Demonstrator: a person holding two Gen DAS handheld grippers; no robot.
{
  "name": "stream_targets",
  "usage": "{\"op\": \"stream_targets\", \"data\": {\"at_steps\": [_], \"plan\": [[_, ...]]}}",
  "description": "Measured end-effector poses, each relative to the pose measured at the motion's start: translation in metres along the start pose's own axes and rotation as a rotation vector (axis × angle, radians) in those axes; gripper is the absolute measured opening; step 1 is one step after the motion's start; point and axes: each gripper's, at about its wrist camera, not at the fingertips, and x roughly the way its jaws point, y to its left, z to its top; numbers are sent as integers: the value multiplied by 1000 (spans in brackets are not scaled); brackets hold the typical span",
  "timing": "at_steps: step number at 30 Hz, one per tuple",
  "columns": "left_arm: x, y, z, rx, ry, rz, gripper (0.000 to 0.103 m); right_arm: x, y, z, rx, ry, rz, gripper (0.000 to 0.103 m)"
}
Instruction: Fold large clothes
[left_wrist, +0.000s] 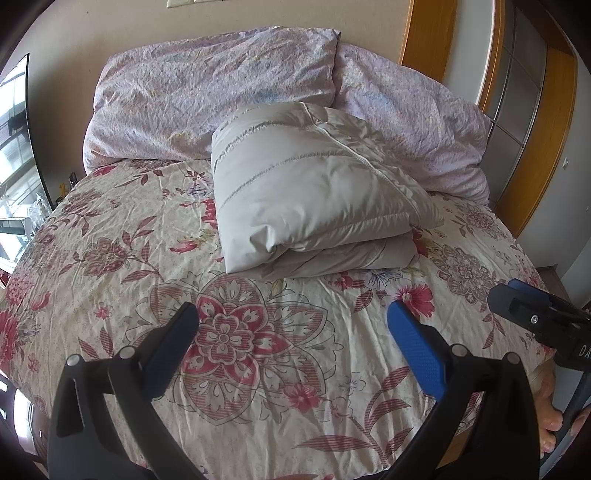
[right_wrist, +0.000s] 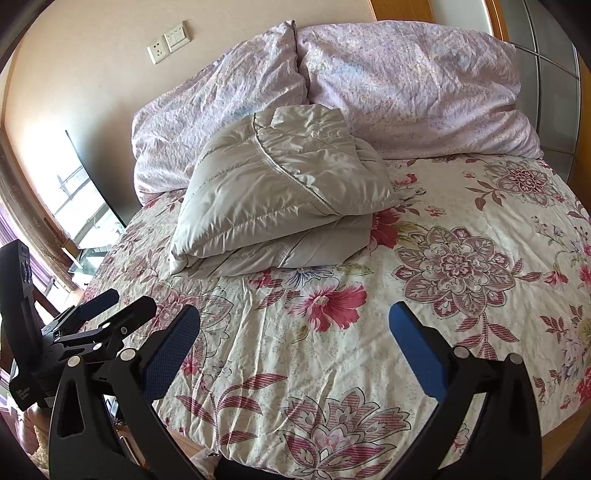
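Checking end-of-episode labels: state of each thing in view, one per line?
puffy jacket: folded into a bundle, resting on the bedspread, untouched.
left gripper: open, empty, above the bedspread.
right gripper: open, empty, above the bedspread.
floral bedspread: spread out, wrinkled.
lilac duvet: bunched against the wall.

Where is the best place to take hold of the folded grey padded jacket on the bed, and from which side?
Probably the folded grey padded jacket is best gripped at its rounded, thick fold edge, which faces the grippers. Come low from the near side over the floral bedsheet, so that the fingers close above and below the stacked layers. The far edge leans against the lilac pillows.
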Motion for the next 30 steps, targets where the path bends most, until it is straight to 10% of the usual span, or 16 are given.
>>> {"op": "stream_targets", "data": {"at_steps": [30], "plan": [[4,2,-2,4,4,3,101,2,0,0,-4,3,5,102]]}}
